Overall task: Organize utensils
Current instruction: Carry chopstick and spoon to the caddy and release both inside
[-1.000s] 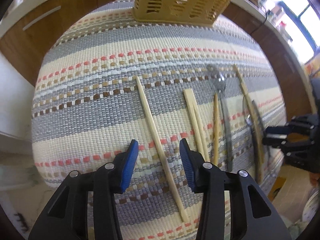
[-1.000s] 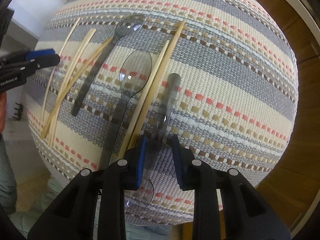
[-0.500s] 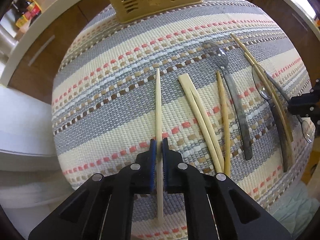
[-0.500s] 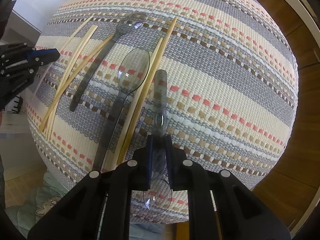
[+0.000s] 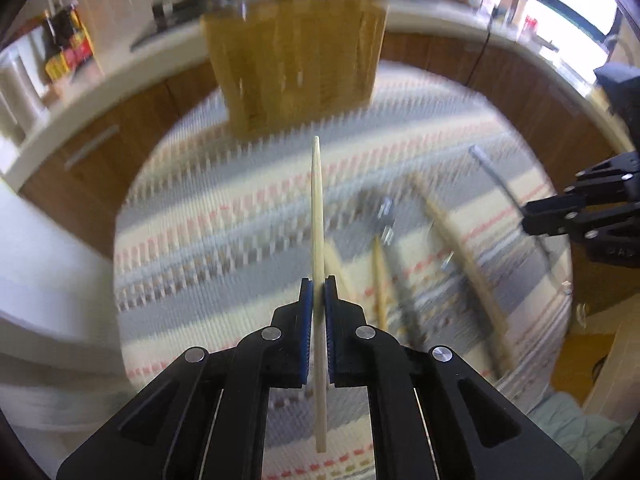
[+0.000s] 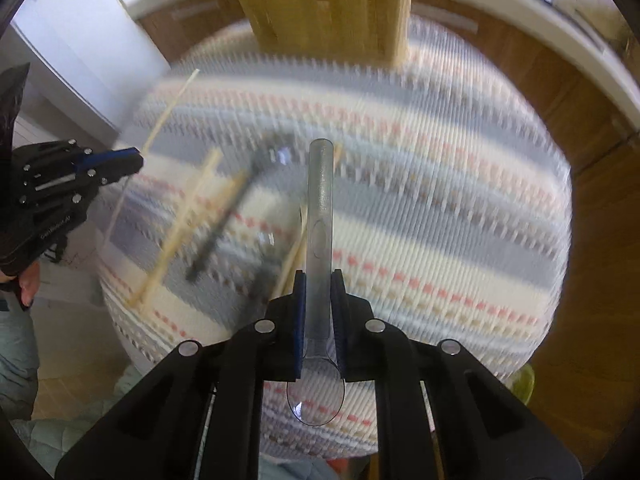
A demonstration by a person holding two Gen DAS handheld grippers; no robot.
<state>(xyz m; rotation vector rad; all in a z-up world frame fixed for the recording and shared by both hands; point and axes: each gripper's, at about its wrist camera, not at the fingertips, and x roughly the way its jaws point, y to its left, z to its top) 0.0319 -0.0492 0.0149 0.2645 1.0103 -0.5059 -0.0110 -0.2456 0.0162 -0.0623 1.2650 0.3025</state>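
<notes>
My left gripper [image 5: 319,292] is shut on a pale wooden chopstick [image 5: 317,208] and holds it above the striped mat [image 5: 224,216], tip pointing at the yellow basket [image 5: 296,56]. My right gripper [image 6: 319,284] is shut on a clear plastic spoon [image 6: 319,208], handle forward, bowl behind the fingers. Other chopsticks [image 6: 180,232] and a grey spoon [image 6: 224,228] lie blurred on the mat [image 6: 440,200]. The basket [image 6: 324,4] stands at the mat's far edge. The left gripper also shows in the right wrist view [image 6: 132,158], and the right gripper in the left wrist view [image 5: 528,216].
The round table drops off on all sides. Brown cabinets [image 5: 108,148] and a white counter [image 5: 80,96] with bottles [image 5: 66,46] run behind. A window [image 5: 568,4] is at the far right.
Both grippers closed on their items, then lifted them off the mat and tilted up toward the basket. The view is now motion-blurred.
</notes>
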